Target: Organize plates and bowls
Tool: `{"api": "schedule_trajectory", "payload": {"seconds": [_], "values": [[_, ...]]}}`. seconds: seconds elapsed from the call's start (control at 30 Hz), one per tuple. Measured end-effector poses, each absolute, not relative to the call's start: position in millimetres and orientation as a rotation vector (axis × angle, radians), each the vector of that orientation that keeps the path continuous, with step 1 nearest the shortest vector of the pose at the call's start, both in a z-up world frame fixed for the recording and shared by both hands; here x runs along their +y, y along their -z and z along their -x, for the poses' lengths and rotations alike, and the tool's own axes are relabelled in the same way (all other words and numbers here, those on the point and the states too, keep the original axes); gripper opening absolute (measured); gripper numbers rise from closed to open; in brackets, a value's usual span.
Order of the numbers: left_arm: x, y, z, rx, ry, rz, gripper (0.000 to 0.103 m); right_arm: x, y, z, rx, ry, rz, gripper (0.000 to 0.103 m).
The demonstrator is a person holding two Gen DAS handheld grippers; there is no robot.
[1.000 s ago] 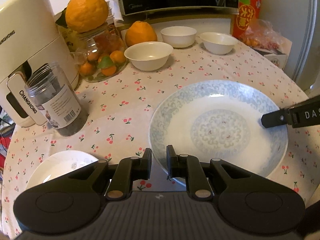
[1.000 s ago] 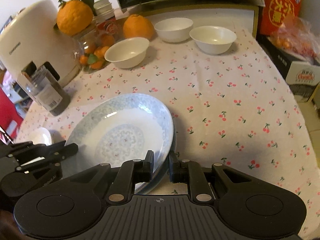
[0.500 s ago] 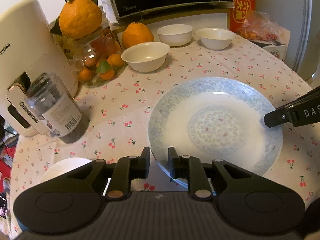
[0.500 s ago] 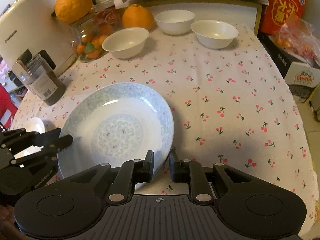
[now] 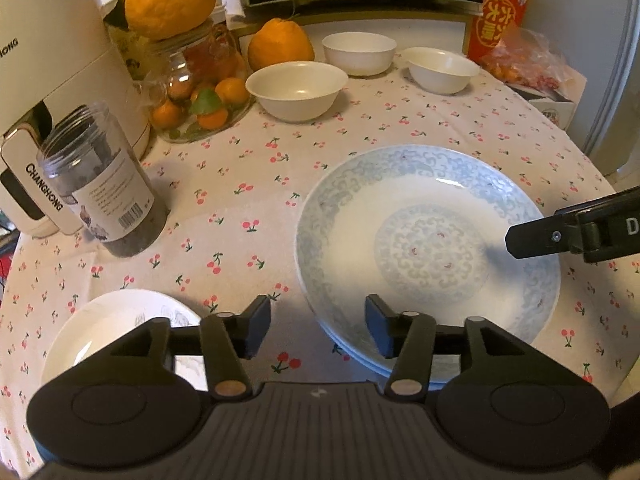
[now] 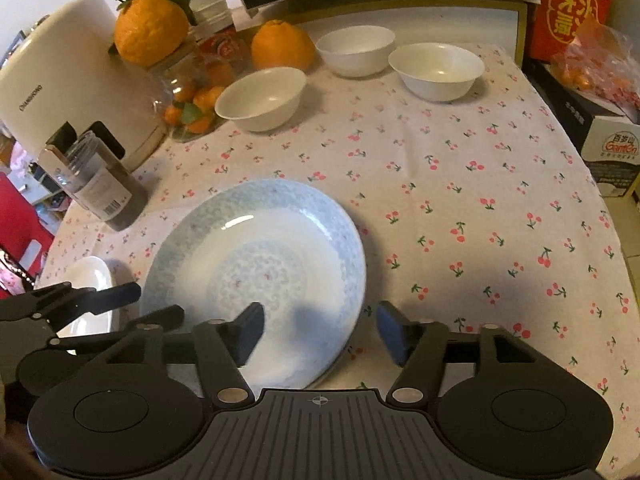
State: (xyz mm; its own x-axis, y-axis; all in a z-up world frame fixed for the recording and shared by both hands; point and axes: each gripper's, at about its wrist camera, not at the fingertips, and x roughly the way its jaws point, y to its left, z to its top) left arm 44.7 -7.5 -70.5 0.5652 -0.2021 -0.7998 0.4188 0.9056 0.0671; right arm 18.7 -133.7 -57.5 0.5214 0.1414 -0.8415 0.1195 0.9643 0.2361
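the counter (image 6: pixel 460 184) is covered by a cherry-print cloth. the blue-patterned plate (image 5: pixel 428 248) is seen stacked on another near its front edge, three white bowls (image 5: pixel 296 90) behind it. both jaws have just been opening: left tool (image 5: pixel 318 326) and right tool (image 6: pixel 320 330) are spread, gripping nothing.

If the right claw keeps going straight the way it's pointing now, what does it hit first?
Most likely the blue-patterned plate. The right claw stands open, angled down over the plate's near right edge, so it would meet that rim, or the tablecloth just beside it; depth is unclear.
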Motion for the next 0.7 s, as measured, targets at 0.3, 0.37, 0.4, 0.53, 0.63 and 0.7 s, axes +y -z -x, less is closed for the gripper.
{"api": "schedule_trajectory", "payload": {"seconds": [0.3,0.37,0.4,0.53,0.63,0.7], "values": [[-6.3,65.3,-39.0,0.881,0.388,-0.273,0.084,-125.1,50.5,-22.3,0.986,-0.043,-0.255,0.084],[-6.1,63.6,-36.9,0.878,0.391,-0.273,0.09,-121.9,49.1,-21.6,0.977,-0.057,-0.249,0.087],[-6.3,62.9,-36.0,0.876,0.394,-0.273,0.091,-120.3,48.6,-21.3,0.974,-0.064,-0.246,0.088],[-6.9,59.4,-32.0,0.866,0.408,-0.29,0.097,-113.2,46.3,-17.8,0.946,-0.09,-0.227,0.089],[-5.0,56.9,-28.1,0.868,0.424,-0.315,0.099,-110.8,44.8,-10.7,0.923,-0.096,-0.233,0.09],[-2.5,55.4,-26.3,0.872,0.43,-0.33,0.1,-110.6,42.9,-6.3,0.912,-0.107,-0.253,0.091]]}}
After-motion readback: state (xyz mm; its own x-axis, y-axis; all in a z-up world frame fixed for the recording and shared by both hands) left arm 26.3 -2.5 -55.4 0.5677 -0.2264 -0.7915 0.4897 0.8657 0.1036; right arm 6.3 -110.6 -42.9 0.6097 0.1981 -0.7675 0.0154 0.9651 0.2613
